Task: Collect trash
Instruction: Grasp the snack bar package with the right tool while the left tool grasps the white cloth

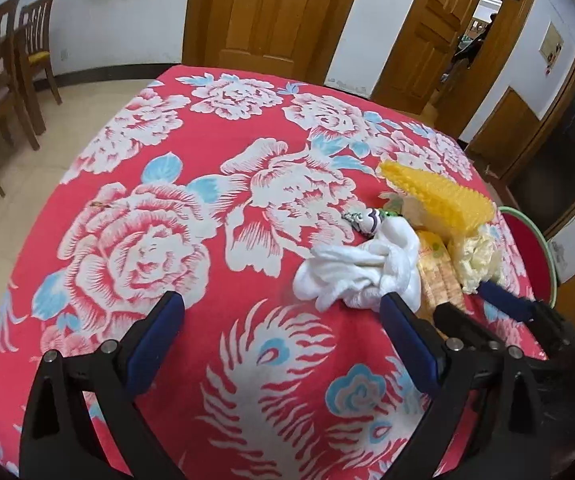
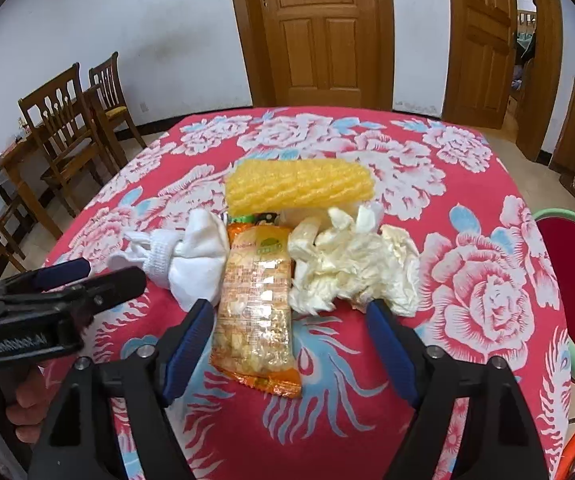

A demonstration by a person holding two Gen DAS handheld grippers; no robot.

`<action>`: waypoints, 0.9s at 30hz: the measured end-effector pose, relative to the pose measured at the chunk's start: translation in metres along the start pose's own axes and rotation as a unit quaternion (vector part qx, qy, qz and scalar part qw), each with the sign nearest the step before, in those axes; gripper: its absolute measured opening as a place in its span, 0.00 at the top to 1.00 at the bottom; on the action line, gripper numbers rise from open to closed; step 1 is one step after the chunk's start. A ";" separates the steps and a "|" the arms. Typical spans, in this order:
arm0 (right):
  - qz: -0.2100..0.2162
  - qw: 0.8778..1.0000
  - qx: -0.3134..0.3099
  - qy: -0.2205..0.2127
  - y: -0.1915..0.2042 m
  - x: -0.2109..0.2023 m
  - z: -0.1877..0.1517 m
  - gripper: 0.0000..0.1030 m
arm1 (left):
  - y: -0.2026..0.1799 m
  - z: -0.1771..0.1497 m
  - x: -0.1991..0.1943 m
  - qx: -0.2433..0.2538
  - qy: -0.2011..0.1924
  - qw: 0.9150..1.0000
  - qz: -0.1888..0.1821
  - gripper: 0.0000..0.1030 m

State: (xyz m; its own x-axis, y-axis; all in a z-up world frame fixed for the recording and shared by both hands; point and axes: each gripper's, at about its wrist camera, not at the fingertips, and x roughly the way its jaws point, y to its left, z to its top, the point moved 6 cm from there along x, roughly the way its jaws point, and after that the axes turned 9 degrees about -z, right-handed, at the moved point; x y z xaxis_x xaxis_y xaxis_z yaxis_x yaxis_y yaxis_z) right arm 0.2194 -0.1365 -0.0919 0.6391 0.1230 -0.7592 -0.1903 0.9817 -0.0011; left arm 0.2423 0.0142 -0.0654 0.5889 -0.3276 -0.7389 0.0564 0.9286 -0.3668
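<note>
Trash lies on a red floral tablecloth [image 2: 487, 280]. An orange snack wrapper [image 2: 255, 304] lies in the middle, a crumpled cream tissue [image 2: 351, 268] to its right, a white sock bundle [image 2: 191, 256] to its left, and a yellow foam net [image 2: 299, 188] behind. My right gripper [image 2: 291, 312] is open, with its fingers on either side of the wrapper's near half. My left gripper [image 1: 283, 304] is open and empty above the cloth, its right finger by the white sock bundle [image 1: 359, 272]. It also shows in the right wrist view [image 2: 87, 276].
A green-rimmed red bin [image 2: 571, 280] stands beyond the table's right edge; it also shows in the left wrist view [image 1: 535, 248]. Wooden chairs [image 2: 71, 128] stand at the far left. Wooden doors [image 2: 319, 32] are behind the table. A small purple-and-white scrap [image 1: 367, 220] lies behind the sock.
</note>
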 end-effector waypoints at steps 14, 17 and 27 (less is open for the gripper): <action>0.005 0.999 -0.046 0.013 0.017 0.007 -0.007 0.34 | -0.020 0.015 0.002 -0.034 -0.015 0.995 -0.088 0.06; 0.007 1.000 -0.027 0.008 0.012 0.008 -0.002 0.60 | -0.023 0.017 0.010 -0.029 -0.008 0.995 -0.094 0.06; 0.003 1.000 0.015 0.006 -0.002 0.006 -0.005 0.62 | -0.044 0.008 0.034 0.039 0.013 0.994 -0.098 0.61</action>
State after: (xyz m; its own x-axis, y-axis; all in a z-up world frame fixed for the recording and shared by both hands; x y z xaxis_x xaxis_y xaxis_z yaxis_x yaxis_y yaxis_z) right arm 0.2199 -0.1382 -0.0992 0.6287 0.1275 -0.7671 -0.1711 0.9850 0.0235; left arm 0.2664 -0.0360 -0.0699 0.5393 -0.5068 -0.6726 0.2303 0.8570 -0.4611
